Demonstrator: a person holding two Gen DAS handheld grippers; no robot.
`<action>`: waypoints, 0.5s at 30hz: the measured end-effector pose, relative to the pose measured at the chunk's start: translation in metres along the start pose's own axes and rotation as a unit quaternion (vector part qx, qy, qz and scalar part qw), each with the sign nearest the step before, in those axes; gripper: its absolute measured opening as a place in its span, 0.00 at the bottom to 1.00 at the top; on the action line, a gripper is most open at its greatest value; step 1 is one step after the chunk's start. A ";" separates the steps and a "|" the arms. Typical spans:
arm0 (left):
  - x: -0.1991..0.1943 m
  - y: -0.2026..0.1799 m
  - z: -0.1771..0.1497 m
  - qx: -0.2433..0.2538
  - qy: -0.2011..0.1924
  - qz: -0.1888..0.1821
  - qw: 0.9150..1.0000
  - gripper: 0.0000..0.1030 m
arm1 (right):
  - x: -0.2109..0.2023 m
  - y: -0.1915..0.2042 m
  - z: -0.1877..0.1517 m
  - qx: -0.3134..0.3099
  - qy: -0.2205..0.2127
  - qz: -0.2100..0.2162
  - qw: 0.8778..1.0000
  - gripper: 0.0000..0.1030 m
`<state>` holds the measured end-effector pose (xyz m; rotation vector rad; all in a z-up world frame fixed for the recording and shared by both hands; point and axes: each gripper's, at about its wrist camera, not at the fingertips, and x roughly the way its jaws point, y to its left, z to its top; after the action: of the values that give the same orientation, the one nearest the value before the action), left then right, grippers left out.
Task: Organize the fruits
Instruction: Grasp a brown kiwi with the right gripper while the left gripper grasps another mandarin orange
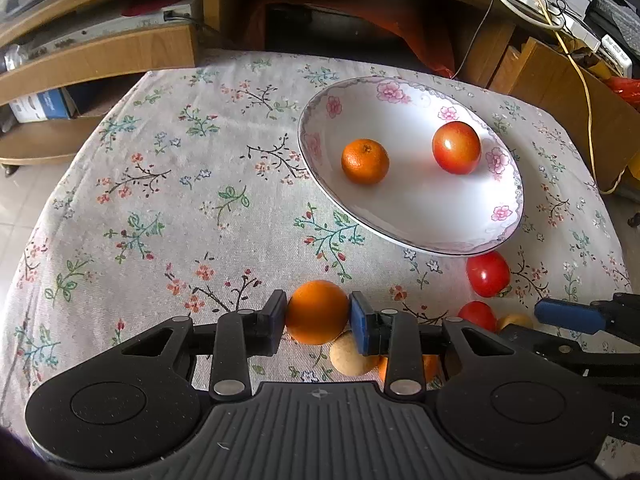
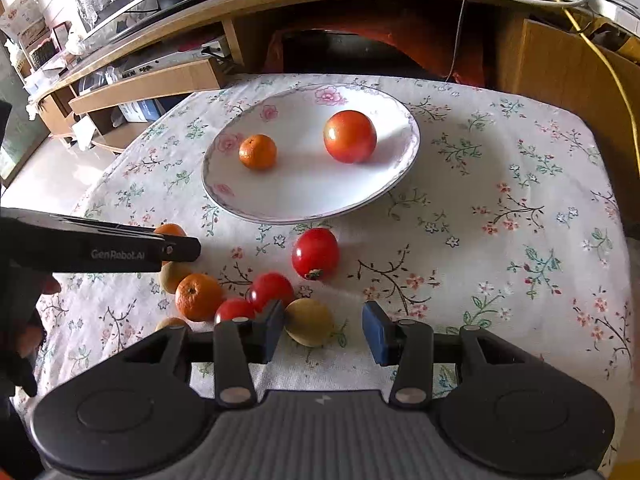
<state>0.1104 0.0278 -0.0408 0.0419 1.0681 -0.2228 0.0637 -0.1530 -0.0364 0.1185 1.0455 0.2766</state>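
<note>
Left gripper (image 1: 318, 314) is pinching an orange (image 1: 317, 312) between its two pads, jaws closed to the fruit's width, pads touching both flanks; the fruit is sitting just short of the near rim of the plate (image 1: 400, 236), and whether it is lifted clear of the cloth or resting on it cannot be told. Plate, white with pink flowers, is serving as landmark. Inside it two fruits are lying apart: a small orange (image 1: 365, 161) toward its left half and a large tomato (image 1: 456, 147) toward its far right rim. So two are in, one is in hand. Remaining outside, all on the near side of the plate, a loose cluster is waiting: a red tomato (image 2: 315, 254) just beside the near rim, two more tomatoes (image 2: 272, 290) closer to the camera and touching each other, a second loose orange (image 2: 199, 297) to their left, and pale yellowish round fruits, one (image 2: 309, 322) lying between the fingers of the right gripper (image 2: 324, 330). That right gripper is standing wide open, holding nothing, its left pad almost against the yellow fruit, right pad well clear. Another yellow fruit (image 1: 352, 354) is showing under the left gripper. Judgement: task is under halfway done; held orange is looking due for the plate, then at least six or seven loose pieces are left. Floral tablecloth (image 2: 500, 208) is covering the table; wooden shelving (image 2: 152, 84) is standing beyond the plate.
</note>
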 end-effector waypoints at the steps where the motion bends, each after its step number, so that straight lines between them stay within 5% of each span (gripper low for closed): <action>1: 0.000 -0.001 0.000 0.004 -0.001 0.002 1.000 0.41 | 0.001 0.001 0.000 -0.002 0.001 0.002 1.000 0.42; 15: 0.003 -0.012 -0.003 0.051 -0.005 0.020 0.999 0.42 | 0.006 0.009 -0.004 -0.035 -0.004 -0.013 0.999 0.30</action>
<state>0.1063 0.0160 -0.0441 0.1532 1.0449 -0.2398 0.0620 -0.1429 -0.0416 0.0438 1.0275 0.2884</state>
